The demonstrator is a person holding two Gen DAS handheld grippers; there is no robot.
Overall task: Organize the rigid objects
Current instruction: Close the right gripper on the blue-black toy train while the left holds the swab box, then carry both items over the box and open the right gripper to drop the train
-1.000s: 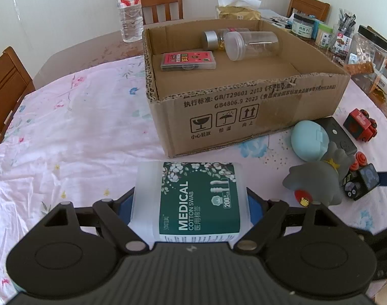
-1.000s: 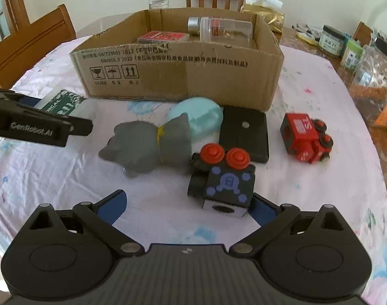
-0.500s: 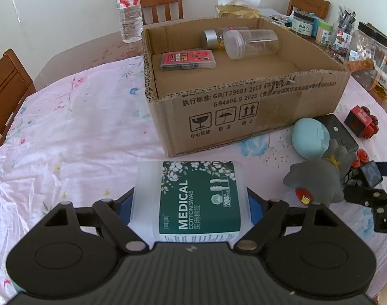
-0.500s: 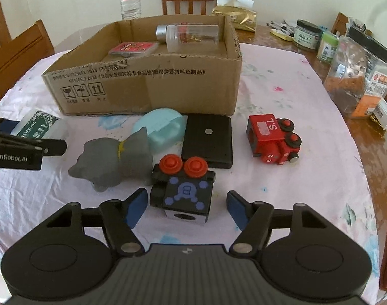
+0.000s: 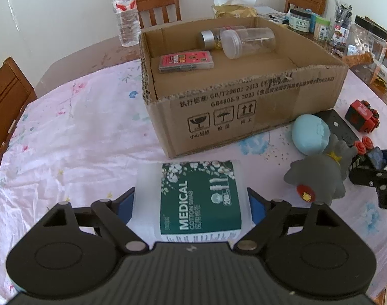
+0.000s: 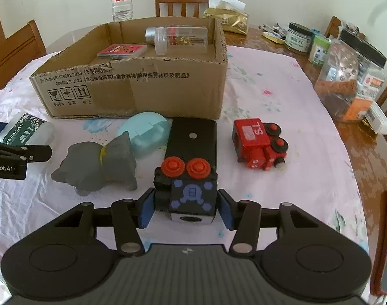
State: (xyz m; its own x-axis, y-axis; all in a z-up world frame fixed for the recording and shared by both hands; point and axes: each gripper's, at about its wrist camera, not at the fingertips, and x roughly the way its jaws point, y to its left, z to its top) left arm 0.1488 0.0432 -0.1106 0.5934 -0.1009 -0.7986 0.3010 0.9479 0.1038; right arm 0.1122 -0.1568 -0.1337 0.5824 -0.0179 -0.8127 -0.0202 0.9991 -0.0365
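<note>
The right hand-held gripper [image 6: 184,207] has just been closing, and its blue pads now pinch a blocky black toy car [image 6: 187,193] with two red knobs on top. The left hand-held gripper [image 5: 191,202] has been easing wider, yet its pads sit against the translucent plastic cotton swab tub [image 5: 193,200] (green paper label), which lies on its side on the floral-cloth surface [image 5: 74,137]. Behind stands a corrugated cardboard box [image 5: 244,106]. A matte grey rubbery figure [image 6: 97,164], a smooth pale-blue egg-shaped case [image 6: 145,132], a flat black case [image 6: 193,132] and a red toy train [image 6: 257,145] crowd the space before it.
</note>
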